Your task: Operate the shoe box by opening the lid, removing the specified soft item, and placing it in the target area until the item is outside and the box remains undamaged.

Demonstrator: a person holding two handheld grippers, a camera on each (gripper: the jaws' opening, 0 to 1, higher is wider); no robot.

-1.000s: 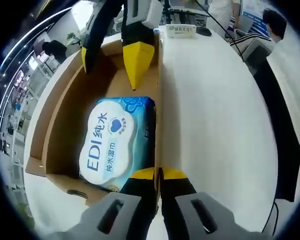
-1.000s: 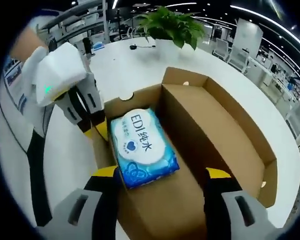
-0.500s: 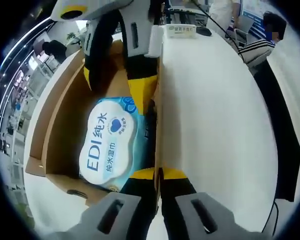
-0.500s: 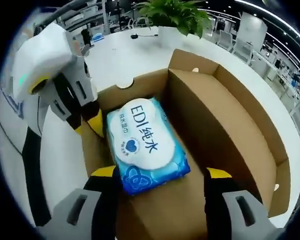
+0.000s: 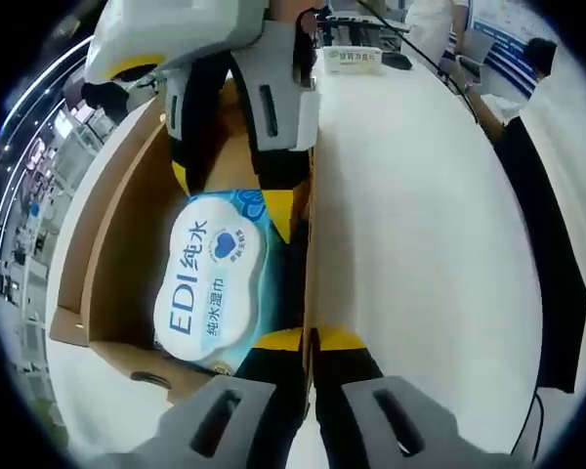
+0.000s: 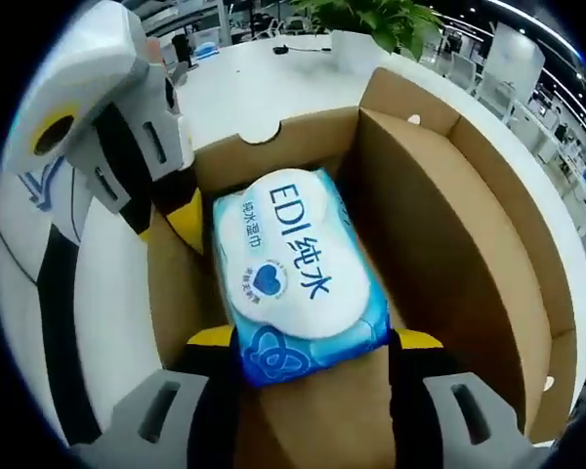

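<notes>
Right gripper [image 6: 308,344] inside the open shoe box [image 6: 449,186], jaws spread either side of the blue wet-wipes pack's [image 6: 291,269] near end, seemingly touching it. Left gripper [image 5: 303,342] jaws closed on the box's side wall. Beyond, white bench [image 5: 420,195], potted plant [image 6: 381,15].

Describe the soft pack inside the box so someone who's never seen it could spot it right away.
On the white table stands an open brown cardboard shoe box. Flat on its floor lies the wet wipes pack, between the right gripper jaws. It is the box's one blue and white item, marked EDI.
</notes>
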